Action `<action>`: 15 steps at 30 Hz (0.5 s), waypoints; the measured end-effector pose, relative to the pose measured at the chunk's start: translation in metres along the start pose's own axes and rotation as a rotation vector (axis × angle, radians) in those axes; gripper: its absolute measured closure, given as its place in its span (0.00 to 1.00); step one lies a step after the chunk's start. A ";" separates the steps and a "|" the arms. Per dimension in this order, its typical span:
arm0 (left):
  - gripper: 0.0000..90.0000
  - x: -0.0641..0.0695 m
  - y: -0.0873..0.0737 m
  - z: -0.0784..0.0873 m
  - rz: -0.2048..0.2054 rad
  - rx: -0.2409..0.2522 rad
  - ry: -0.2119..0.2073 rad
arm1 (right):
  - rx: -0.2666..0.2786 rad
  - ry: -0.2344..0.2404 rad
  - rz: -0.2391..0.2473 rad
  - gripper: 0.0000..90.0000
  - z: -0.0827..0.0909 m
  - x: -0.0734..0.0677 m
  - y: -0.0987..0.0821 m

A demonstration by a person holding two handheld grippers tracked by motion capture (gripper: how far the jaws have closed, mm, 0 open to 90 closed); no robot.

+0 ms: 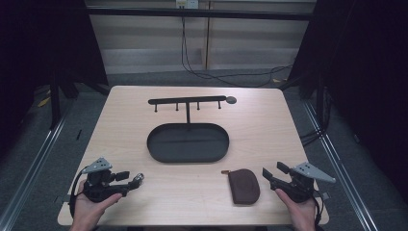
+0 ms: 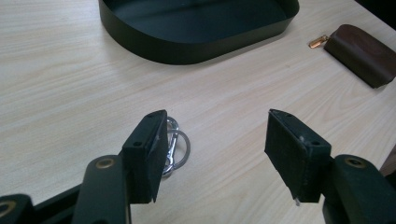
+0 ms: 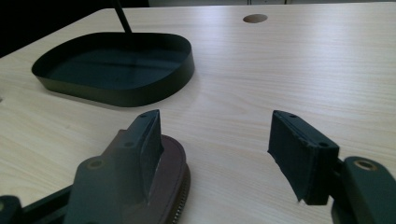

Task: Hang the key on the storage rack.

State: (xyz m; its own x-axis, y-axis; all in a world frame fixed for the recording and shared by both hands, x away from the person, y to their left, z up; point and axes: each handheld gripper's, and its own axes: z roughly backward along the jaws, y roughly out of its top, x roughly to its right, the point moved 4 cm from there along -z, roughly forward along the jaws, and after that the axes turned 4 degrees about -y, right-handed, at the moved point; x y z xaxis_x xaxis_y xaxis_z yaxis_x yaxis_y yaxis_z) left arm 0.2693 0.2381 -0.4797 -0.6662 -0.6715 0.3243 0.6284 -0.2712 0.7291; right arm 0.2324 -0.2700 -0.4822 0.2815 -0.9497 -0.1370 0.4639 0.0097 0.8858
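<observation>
Both grippers gape, holding nothing — left finger [image 2: 145, 151] half-hides key ring [image 2: 176, 147], right covers pouch [image 3: 170, 179].

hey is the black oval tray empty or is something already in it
Empty. The high view shows the black oval tray with a bare dark floor. The brown pouch and the key ring both lie outside it on the table.

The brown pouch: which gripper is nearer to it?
Right. The right gripper sits just beside the brown pouch, open; the left gripper is across the table by the keyring.
</observation>
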 end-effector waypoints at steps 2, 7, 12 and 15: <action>0.45 -0.001 0.000 0.000 0.003 -0.002 0.004 | -0.008 0.007 -0.007 0.39 -0.001 0.000 0.000; 0.48 -0.001 0.000 -0.001 0.004 -0.010 0.007 | -0.037 0.034 -0.055 0.37 0.000 0.000 0.000; 0.58 0.000 0.000 0.000 0.012 -0.016 0.004 | -0.082 0.045 -0.078 0.32 0.000 -0.001 -0.001; 0.58 0.001 0.001 -0.001 -0.014 -0.026 0.021 | -0.088 0.057 -0.078 0.32 0.001 -0.001 -0.002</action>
State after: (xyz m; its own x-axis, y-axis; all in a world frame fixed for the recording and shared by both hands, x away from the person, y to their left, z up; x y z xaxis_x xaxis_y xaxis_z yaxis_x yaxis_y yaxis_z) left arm 0.2701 0.2367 -0.4793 -0.6664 -0.6819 0.3016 0.6298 -0.2982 0.7173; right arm 0.2304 -0.2694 -0.4831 0.2877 -0.9293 -0.2316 0.5580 -0.0339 0.8291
